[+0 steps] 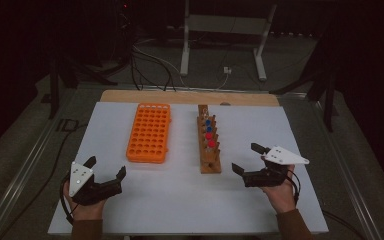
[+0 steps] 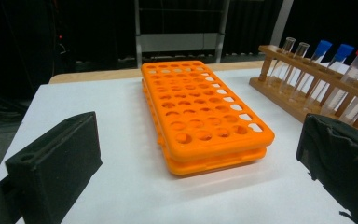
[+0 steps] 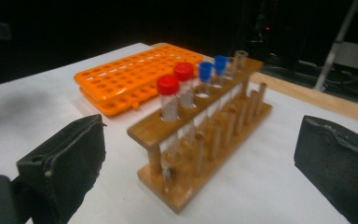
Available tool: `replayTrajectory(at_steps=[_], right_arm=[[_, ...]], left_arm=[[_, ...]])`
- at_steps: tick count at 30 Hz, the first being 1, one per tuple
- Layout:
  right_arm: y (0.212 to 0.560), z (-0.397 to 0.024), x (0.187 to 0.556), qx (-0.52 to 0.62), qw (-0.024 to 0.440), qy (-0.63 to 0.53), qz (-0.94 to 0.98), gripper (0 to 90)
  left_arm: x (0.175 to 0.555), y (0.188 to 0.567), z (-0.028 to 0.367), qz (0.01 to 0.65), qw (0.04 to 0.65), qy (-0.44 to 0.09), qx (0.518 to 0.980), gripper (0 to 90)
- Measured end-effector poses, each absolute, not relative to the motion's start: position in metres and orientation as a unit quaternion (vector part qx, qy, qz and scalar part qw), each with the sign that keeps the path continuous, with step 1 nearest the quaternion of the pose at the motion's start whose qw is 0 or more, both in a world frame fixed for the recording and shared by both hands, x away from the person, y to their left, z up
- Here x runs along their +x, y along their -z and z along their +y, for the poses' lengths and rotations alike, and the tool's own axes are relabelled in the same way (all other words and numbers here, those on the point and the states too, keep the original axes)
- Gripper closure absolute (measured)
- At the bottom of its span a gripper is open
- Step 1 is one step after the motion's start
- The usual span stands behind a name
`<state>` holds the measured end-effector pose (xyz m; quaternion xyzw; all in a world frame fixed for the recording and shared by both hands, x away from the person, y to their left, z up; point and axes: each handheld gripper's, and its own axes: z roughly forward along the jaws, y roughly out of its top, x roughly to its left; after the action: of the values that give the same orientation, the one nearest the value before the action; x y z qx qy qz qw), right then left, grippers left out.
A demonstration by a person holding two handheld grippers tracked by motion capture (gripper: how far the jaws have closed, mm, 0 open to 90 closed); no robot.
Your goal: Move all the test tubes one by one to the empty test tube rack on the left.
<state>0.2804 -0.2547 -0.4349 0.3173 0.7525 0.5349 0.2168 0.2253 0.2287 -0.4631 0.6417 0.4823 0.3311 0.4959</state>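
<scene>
An orange tube rack [image 1: 149, 132] with many empty holes lies flat on the white table, left of centre; it fills the middle of the left gripper view [image 2: 203, 114]. A wooden tube rack [image 1: 209, 145] stands to its right, holding two red-capped tubes [image 3: 176, 88], two blue-capped tubes [image 3: 213, 67] and uncapped clear tubes [image 2: 292, 51]. My left gripper [image 1: 106, 167] rests near the front left, open and empty, pointing at the orange rack. My right gripper [image 1: 246, 157] sits at the front right, open and empty, aimed at the near end of the wooden rack [image 3: 200, 140].
The white table top [image 1: 180, 195] has a wooden strip [image 1: 190, 96] along its far edge. Cables and metal stand legs [image 1: 222, 45] lie on the dark floor beyond. Free white surface spreads between the two grippers.
</scene>
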Motion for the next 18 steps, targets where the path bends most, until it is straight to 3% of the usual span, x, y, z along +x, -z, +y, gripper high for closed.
replayTrajectory(at_steps=[4,15,18], right_arm=[[0.429,-0.24,0.289,0.302,0.214,-0.534,0.76,8.8],[0.428,-0.207,0.314,0.293,0.195,-0.517,0.78,14.2],[0.432,-0.195,0.322,0.304,0.196,-0.5,0.787,25.6]], left_arm=[[0.226,0.465,0.23,0.485,0.495,-0.329,0.642,0.4],[0.229,0.467,0.229,0.489,0.493,-0.322,0.643,0.4],[0.229,0.468,0.229,0.488,0.492,-0.321,0.645,0.4]])
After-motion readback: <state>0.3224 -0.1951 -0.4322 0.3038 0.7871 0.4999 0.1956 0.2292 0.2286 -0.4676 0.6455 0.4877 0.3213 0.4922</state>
